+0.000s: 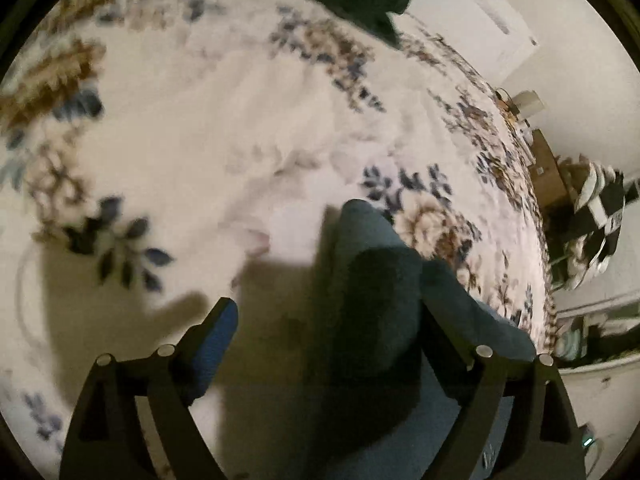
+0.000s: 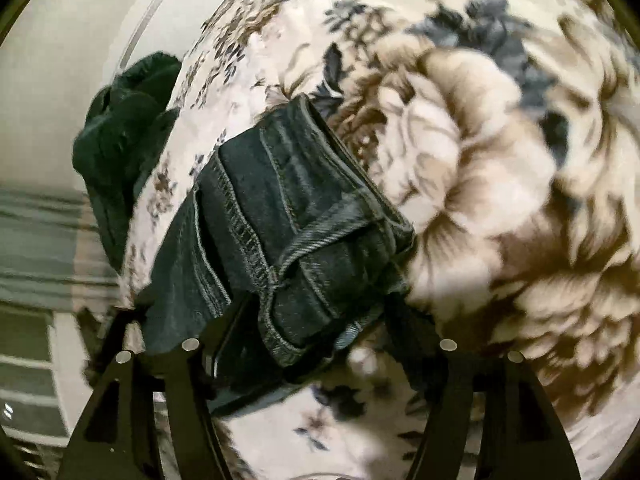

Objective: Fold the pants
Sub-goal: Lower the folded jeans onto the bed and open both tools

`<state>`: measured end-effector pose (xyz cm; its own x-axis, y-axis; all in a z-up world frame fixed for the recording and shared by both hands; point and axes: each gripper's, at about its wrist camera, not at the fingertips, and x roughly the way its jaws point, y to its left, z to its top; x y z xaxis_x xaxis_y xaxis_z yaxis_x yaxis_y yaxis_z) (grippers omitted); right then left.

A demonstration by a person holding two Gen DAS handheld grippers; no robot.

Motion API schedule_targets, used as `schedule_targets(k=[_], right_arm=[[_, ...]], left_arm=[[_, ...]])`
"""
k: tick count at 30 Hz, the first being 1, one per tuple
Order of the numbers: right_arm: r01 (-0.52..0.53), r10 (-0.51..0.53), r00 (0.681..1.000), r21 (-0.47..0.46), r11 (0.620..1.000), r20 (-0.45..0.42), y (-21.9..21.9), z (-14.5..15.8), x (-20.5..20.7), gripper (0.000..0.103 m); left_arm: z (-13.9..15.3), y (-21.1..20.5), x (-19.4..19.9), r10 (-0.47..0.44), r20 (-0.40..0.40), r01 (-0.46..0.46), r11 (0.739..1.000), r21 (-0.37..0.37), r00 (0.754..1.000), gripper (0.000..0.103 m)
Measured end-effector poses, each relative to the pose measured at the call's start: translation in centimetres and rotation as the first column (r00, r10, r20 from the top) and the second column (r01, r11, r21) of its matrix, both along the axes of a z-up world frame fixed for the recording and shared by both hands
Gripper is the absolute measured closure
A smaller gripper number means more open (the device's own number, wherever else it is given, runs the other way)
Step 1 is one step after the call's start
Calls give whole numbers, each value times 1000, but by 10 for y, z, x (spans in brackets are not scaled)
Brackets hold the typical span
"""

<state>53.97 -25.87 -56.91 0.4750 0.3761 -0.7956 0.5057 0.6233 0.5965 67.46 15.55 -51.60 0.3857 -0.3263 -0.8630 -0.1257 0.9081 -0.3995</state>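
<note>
a pair of dark blue denim pants (image 2: 288, 216) lies on a cream fleece blanket printed with brown and blue flowers (image 2: 500, 184), which covers the whole work surface. in the right wrist view the stitched seams and a folded hem edge of the denim are sharp and close, and the fabric is bunched in layers directly in front of the right gripper (image 2: 320, 340). its two black fingers stand apart; the left one is partly hidden under the cloth and the right one sits at the denim's edge, and the pads do not appear to press on the fabric.

in the left wrist view a narrower, rolled or folded part of the same blue denim (image 1: 372, 280) runs from the bottom of the picture up across the blanket (image 1: 192, 128), ending in a rounded tip near a flower print. the left gripper (image 1: 332, 316) is spread wide, with its blue-padded left finger (image 1: 216, 332) resting over bare blanket and its right finger lying against the side of the denim; the cloth sits loose between them, not clamped.

a crumpled dark green garment (image 2: 124, 132) lies at the far edge of the blanket, well apart from the pants. beyond the bed edge, a pale wall and some blurred clutter show.
</note>
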Motion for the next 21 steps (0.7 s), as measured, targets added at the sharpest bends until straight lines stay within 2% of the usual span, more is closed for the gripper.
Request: schedule_targets(k=[2, 4, 5, 7, 9, 13, 17, 21], right_arm=[[-36, 34, 999, -93, 995, -26, 4, 15, -1, 24], [-82, 74, 996, -189, 979, -46, 11, 30, -3, 1], [-115, 105, 993, -245, 963, -52, 18, 41, -5, 0], [-173, 160, 985, -374, 911, -66, 33, 65, -12, 0], [-221, 216, 974, -474, 852, -67, 49, 89, -23, 0], [-251, 272, 961, -576, 778, -52, 63, 140, -56, 0], [-239, 298, 954, -620, 747, -9, 62, 201, -103, 0], [-218, 317, 948, -643, 735, 41, 54, 268, -156, 0]], left_arm=[[25, -8, -18, -12, 51, 9, 997, 74, 999, 14], [52, -19, -43, -44, 105, 28, 989, 148, 993, 14], [69, -28, -62, -64, 131, 37, 980, 195, 989, 13], [90, -41, -92, -92, 142, 53, 966, 254, 986, 1], [106, -53, -120, -112, 140, 70, 959, 273, 984, 0], [144, -75, -177, -139, 160, 87, 951, 296, 977, 0], [190, -89, -223, -132, 200, 72, 956, 283, 971, 0], [247, -104, -275, -131, 243, 46, 944, 327, 961, 0]])
